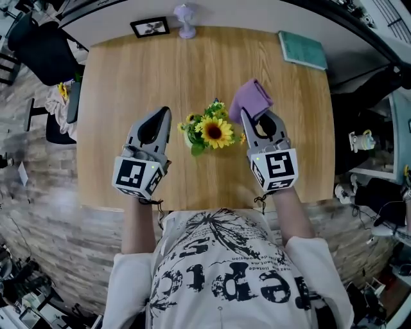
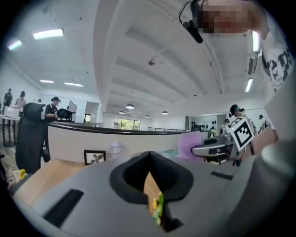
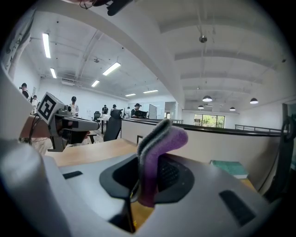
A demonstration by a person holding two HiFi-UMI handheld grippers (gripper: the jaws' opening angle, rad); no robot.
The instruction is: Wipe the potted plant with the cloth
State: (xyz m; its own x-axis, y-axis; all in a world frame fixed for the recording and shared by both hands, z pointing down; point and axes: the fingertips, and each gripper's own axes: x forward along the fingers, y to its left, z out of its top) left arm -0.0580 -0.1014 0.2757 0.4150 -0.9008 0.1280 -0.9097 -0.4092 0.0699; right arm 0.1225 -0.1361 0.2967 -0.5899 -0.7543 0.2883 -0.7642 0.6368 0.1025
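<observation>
A small potted plant [image 1: 210,132] with a yellow sunflower and green leaves stands in the middle of the wooden table [image 1: 128,77]. My left gripper [image 1: 166,111] hovers just left of it, shut, with nothing between its fingers. In the left gripper view the jaws meet [image 2: 149,159], and a bit of the plant [image 2: 158,207] shows below them. My right gripper [image 1: 245,115] is just right of the plant, shut on a folded purple cloth [image 1: 251,99]. The cloth [image 3: 156,152] sticks up from its jaws in the right gripper view.
At the table's far edge stand a small black picture frame [image 1: 149,27] and a pale purple ornament [image 1: 185,19]. A teal book [image 1: 302,49] lies at the far right corner. A black chair [image 1: 42,45] is off the table's left side. People stand in the background.
</observation>
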